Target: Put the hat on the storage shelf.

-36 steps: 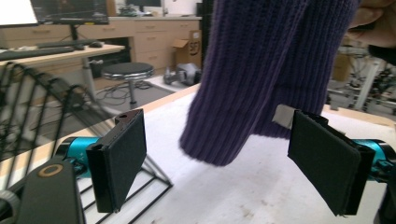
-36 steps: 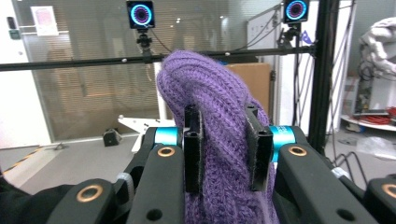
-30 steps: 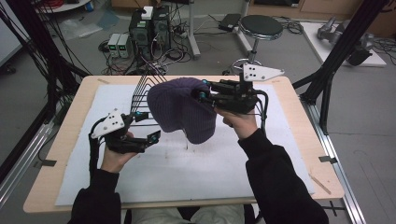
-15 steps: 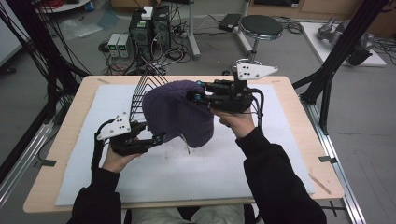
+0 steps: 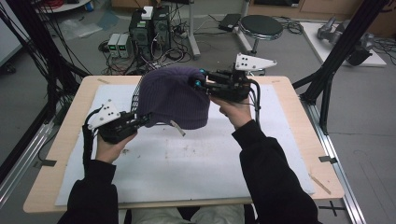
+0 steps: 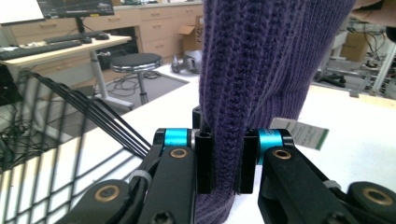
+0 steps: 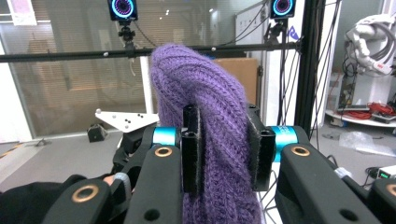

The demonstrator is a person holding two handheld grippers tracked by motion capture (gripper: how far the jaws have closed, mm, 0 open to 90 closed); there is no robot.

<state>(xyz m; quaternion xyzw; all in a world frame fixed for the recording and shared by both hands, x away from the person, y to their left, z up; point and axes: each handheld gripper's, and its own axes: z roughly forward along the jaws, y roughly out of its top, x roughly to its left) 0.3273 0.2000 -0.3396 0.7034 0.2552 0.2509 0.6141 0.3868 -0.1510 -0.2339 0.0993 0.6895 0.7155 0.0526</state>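
A purple knit beanie (image 5: 173,98) hangs above the white mat (image 5: 196,163), held from both sides. My left gripper (image 5: 144,119) has just been closing, and its pads now pinch the hat's lower left edge. In the left gripper view the ribbed knit (image 6: 261,60) runs down between the jaws of the left gripper (image 6: 226,161). My right gripper (image 5: 198,83) is shut on the hat's upper right side. The right gripper view shows a thick fold of hat (image 7: 205,93) squeezed in the right gripper (image 7: 223,144). A white tag (image 5: 177,128) dangles from the hat's lower edge.
A black wire rack (image 5: 136,95) stands on the table behind the hat, at the far left of the mat. The wooden table's edge (image 5: 299,140) runs along the right. Black frame posts (image 5: 336,60) rise beside the table; a stool (image 5: 261,25) and computers sit on the floor beyond.
My left gripper went from open beside the hat to shut on its lower left edge, moving right and slightly up. The right hand and hat shifted slightly left.
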